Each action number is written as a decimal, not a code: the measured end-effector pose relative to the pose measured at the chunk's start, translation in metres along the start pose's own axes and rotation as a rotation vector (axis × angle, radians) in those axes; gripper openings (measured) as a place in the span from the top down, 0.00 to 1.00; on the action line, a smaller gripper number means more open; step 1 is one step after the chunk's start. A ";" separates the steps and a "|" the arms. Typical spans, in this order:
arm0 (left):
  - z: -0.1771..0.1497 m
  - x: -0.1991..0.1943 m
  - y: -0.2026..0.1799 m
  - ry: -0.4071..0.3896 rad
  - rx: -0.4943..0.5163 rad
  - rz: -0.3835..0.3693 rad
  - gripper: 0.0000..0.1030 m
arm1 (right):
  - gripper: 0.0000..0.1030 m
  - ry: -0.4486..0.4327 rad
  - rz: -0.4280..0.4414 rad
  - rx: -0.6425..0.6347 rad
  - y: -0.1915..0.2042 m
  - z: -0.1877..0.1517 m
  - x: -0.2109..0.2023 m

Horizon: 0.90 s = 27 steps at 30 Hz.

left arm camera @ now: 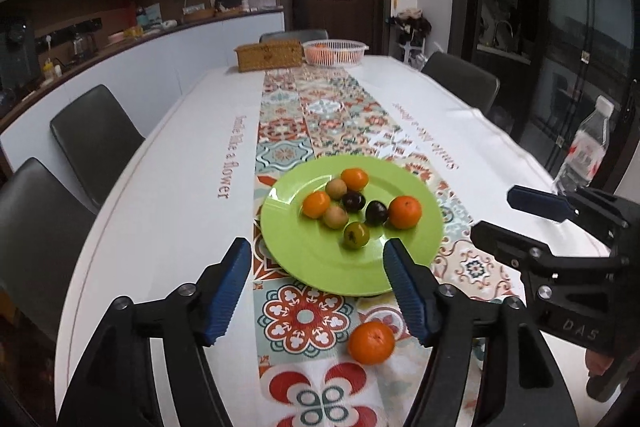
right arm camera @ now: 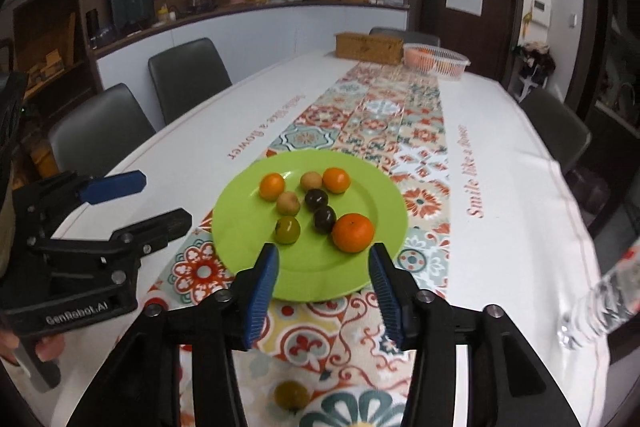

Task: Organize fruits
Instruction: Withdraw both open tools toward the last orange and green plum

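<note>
A green plate (left arm camera: 316, 259) (right arm camera: 320, 279) on the patterned table runner holds several small fruits: oranges, two dark plums, two tan ones and a green one (left arm camera: 356, 235). The largest orange (right arm camera: 353, 232) lies at the plate's right. One loose orange (left arm camera: 371, 342) rests on the runner in front of the plate, and a loose green fruit (right arm camera: 291, 395) lies near the table's front edge. My left gripper (left arm camera: 317, 247) (right arm camera: 167, 198) hovers open over the plate's near rim, holding nothing. Beside it, my right gripper (right arm camera: 324, 251) (left arm camera: 492, 214) is open and empty too.
A wicker box (left arm camera: 268, 55) and a white basket (left arm camera: 335, 51) of orange fruit stand at the table's far end. A clear water bottle (left arm camera: 584, 151) (right arm camera: 600, 303) stands near the right edge. Dark chairs (left arm camera: 96, 135) line both sides.
</note>
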<state>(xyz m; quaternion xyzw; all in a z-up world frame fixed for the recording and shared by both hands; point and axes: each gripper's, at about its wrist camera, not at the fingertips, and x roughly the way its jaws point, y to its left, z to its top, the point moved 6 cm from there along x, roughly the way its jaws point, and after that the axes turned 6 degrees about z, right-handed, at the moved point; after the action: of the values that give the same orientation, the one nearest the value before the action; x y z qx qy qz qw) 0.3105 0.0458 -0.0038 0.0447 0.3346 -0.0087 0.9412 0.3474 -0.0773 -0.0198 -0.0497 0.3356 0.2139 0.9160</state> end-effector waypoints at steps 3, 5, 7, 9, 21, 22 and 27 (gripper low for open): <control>0.001 -0.016 -0.001 -0.022 0.010 0.011 0.29 | 0.47 -0.030 -0.015 -0.002 0.006 -0.001 -0.020; 0.001 -0.025 -0.001 -0.036 0.016 0.015 0.24 | 0.46 -0.037 -0.025 -0.003 0.010 -0.003 -0.030; 0.000 -0.035 -0.001 -0.052 0.020 0.026 0.20 | 0.39 -0.045 -0.038 -0.001 0.013 -0.006 -0.040; -0.002 -0.043 0.000 -0.065 0.022 0.033 0.18 | 0.38 -0.057 -0.048 0.002 0.016 -0.009 -0.048; -0.024 -0.050 -0.003 -0.061 0.077 0.000 0.11 | 0.34 -0.029 -0.094 0.056 0.020 -0.035 -0.065; -0.027 -0.050 -0.003 -0.060 0.084 -0.001 0.10 | 0.34 -0.024 -0.097 0.066 0.019 -0.039 -0.064; -0.040 -0.048 -0.005 -0.048 0.114 -0.015 0.10 | 0.34 0.010 -0.109 0.092 0.017 -0.052 -0.058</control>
<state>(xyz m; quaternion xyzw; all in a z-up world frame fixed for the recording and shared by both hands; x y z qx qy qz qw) 0.2478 0.0442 -0.0048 0.0956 0.3111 -0.0361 0.9449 0.2690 -0.0948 -0.0220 -0.0270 0.3465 0.1479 0.9259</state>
